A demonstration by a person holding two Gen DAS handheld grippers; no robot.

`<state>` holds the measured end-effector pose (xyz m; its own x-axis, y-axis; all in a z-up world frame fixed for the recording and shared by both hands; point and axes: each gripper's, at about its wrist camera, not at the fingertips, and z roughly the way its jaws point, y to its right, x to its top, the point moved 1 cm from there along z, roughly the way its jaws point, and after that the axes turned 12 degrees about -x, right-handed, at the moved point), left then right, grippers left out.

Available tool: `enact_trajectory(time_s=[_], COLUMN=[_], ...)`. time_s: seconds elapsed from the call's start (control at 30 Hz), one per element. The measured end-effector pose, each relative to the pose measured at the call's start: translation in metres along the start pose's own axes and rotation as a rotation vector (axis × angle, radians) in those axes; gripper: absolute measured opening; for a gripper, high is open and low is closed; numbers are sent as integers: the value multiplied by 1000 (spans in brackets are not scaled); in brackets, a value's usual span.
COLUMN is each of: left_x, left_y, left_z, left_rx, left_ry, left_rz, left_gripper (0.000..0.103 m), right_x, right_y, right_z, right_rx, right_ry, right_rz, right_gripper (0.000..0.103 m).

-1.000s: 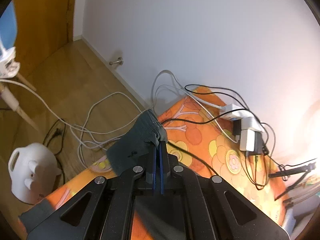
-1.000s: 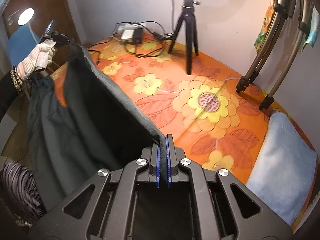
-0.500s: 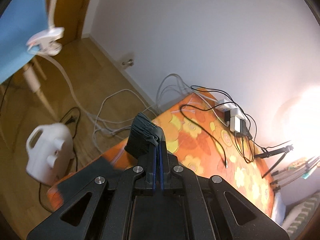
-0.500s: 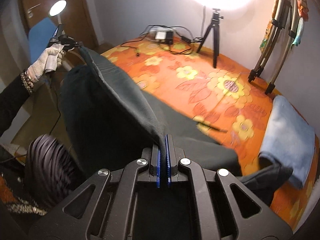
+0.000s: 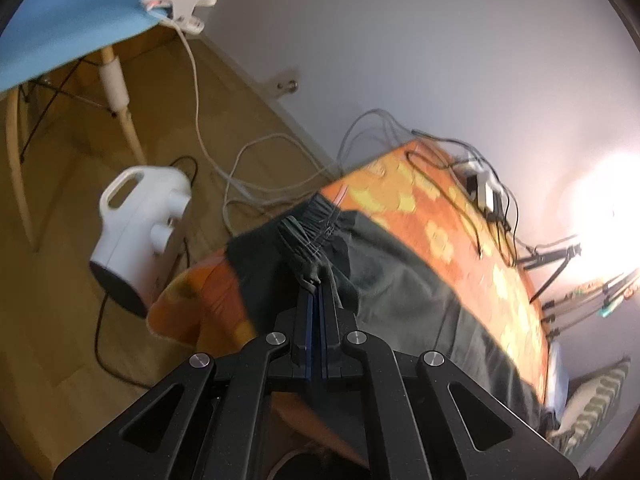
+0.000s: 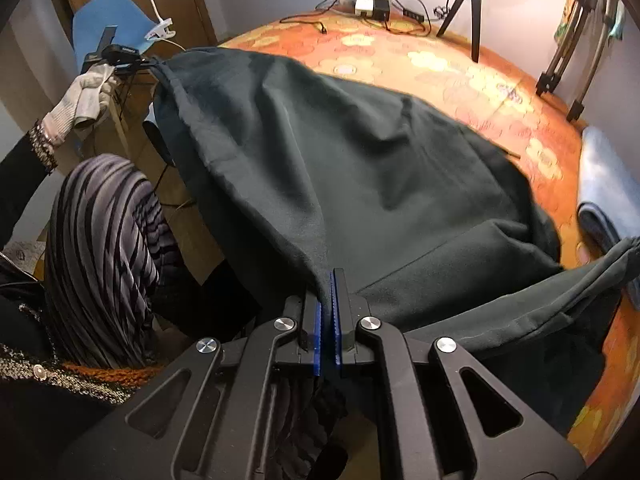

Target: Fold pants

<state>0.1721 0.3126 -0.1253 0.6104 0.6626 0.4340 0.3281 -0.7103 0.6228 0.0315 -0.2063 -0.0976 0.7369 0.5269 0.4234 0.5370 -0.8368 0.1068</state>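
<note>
Dark green-grey pants [image 6: 360, 168] hang stretched between my two grippers and drape onto the orange flowered bed [image 6: 420, 64]. My left gripper [image 5: 314, 286] is shut on the gathered waistband [image 5: 316, 224]; it also shows in the right wrist view [image 6: 156, 65] at the far left, held by a gloved hand. My right gripper [image 6: 329, 280] is shut on the pants' edge near the bed's front. A pant leg [image 6: 560, 292] trails to the right.
A blue folded cloth [image 6: 608, 184] lies at the bed's right edge. A power strip with cables [image 6: 372, 6] and a tripod [image 6: 468, 8] stand at the far side. A white jug [image 5: 136, 224] sits on the wooden floor; a blue chair [image 5: 60, 24] stands beside it.
Both grippers have swung the pants over the bed. The cloth, held up in the air before, now drapes across the orange cover, and the left gripper has lowered toward the bed corner.
</note>
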Motion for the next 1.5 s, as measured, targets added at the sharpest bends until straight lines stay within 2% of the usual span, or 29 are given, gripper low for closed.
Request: enact_trajectory(time_s=[0.1,0.17,0.2,0.27,0.33,0.4,0.47,0.63,0.7,0.73,0.83,0.9,0.97,1.07,1.2,1.33,1.4,1.43,1.5], left_x=[-5,-5,-5,-5,-5,-5,-6,-8,-7,-6,0,5,11,16,15,7,-2,-8,-22], left_y=[-7,-8,-8,-7,-8,-9,-11,-14,-13,-12,-8,-4,-6,-9,7,47,75,90,119], left_z=[-2,-4,-6,-6,-7,-3,3,16,20,21,20,19,18,14,2,-2,1,2,6], left_rx=[2,6,6,6,8,14,36,87,123,134,159,213,252,275,264,193,131,98,46], left_ry=[-29,-28,-27,-40,-36,-49,-60,-62,-45,-36,-4,15,16,4,13,-13,-49,-67,-98], left_rz=[2,10,15,16,20,23,22,49,74,84,122,165,172,167,224,310,365,394,454], left_gripper=[4,11,12,25,30,31,37,36,20,8,6,6,6,9,10,10,18,26,28], right_x=[-6,-8,-8,-10,-13,-15,-16,-15,-14,-13,-11,-13,-18,-27,-45,-60,-66,-67,-67], right_y=[-1,-1,0,-4,-9,-13,-12,-9,-7,-6,-2,4,11,28,58,98,128,138,165], right_z=[6,9,12,15,17,21,24,26,25,24,19,13,3,-19,-48,-64,-70,-72,-72], right_rx=[-18,-33,-33,-27,-38,-47,-45,-38,-40,-40,-34,-36,-41,-35,-77,-157,-211,-221,-236], right_ry=[-21,-32,-37,-47,-52,-60,-65,-70,-61,-56,-40,-17,13,79,147,173,173,172,154], right_rz=[-10,-21,-24,-34,-54,-63,-55,-33,-26,-18,21,54,91,183,314,464,573,604,702], right_gripper=[5,5,5,5,5,5,5,5,5,5,13,32,46,54,58,60,61,63,72])
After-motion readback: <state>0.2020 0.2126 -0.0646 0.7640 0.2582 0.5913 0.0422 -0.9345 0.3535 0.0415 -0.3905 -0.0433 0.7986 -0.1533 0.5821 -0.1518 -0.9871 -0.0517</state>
